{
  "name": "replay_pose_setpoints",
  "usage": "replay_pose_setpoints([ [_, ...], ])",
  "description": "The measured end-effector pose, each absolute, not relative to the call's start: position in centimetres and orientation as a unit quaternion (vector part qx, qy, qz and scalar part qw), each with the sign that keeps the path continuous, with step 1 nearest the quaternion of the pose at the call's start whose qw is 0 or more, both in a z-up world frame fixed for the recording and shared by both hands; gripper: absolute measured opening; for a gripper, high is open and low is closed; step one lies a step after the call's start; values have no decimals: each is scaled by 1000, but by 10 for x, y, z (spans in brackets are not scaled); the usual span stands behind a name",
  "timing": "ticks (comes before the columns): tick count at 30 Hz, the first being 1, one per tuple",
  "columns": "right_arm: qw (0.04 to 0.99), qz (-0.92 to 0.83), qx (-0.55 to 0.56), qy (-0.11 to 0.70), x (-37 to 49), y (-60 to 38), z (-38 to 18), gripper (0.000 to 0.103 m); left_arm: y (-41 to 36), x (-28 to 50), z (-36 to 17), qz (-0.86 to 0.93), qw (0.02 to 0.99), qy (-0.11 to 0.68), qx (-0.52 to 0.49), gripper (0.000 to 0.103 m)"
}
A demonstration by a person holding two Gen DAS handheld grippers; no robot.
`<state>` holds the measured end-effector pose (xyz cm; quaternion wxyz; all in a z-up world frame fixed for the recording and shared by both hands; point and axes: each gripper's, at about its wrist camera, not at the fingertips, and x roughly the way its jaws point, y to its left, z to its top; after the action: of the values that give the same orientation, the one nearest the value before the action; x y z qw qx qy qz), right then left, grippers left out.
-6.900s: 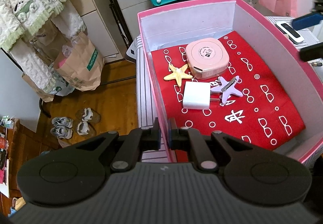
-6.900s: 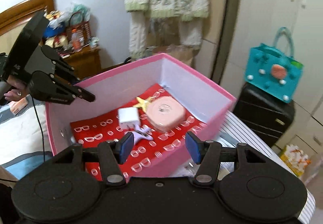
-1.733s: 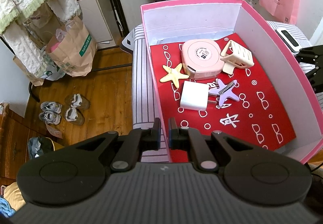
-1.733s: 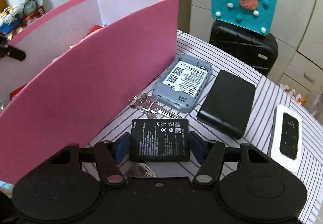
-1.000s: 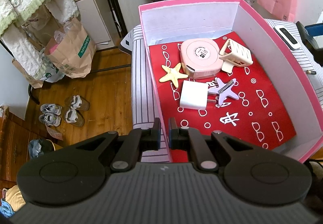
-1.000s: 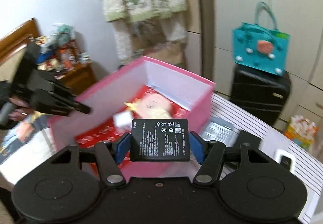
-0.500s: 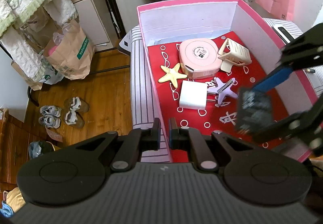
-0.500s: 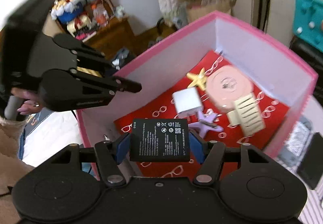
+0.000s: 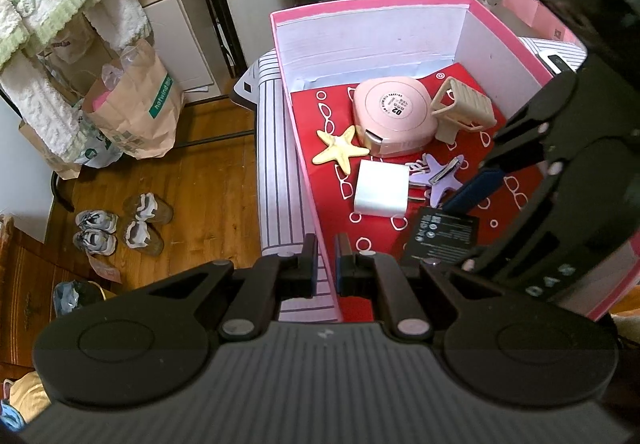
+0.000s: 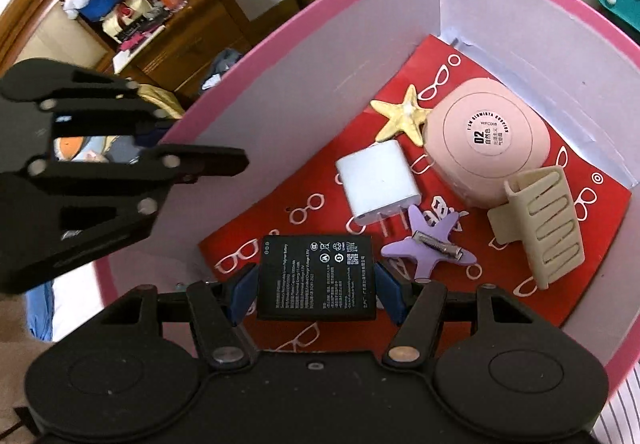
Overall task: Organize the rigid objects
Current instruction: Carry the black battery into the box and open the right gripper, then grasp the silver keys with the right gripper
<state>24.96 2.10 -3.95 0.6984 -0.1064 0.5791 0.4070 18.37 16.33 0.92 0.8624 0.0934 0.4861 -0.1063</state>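
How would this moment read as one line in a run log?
left hand-held gripper: shut on box wall | right hand-held gripper: holds battery over box floor | battery: not released

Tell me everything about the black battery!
The battery is a flat black rectangle with small white print and symbols on its face. It looks like hard plastic. The right gripper pinches it by its two sides with blue pads. It hangs inside the pink box, above the red liner near the purple star clip, not yet set down.
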Motion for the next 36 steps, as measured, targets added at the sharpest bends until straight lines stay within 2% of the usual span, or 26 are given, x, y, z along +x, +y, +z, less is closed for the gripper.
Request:
replay_pose_setpoints([
  [5,693,399,-81,596,260,26,-49,69,163,184,9,-104,863,486,93,7],
  [9,697,417,-41,582,260,15,-35,70,163,183,9,-103,863,486,90,7],
  [17,762,433,-24,480,221,-50,20,70,163,181,9,-103,867,480,89,7],
  [22,822,384,-18,420,199,-116,36,72,163,178,8,-102,870,473,93,7],
  [29,869,284,-44,402,179,-189,12,71,166,177,8,-100,874,469,81,7],
  [36,873,259,-53,409,162,-204,-39,71,165,176,8,-94,876,467,78,7],
])
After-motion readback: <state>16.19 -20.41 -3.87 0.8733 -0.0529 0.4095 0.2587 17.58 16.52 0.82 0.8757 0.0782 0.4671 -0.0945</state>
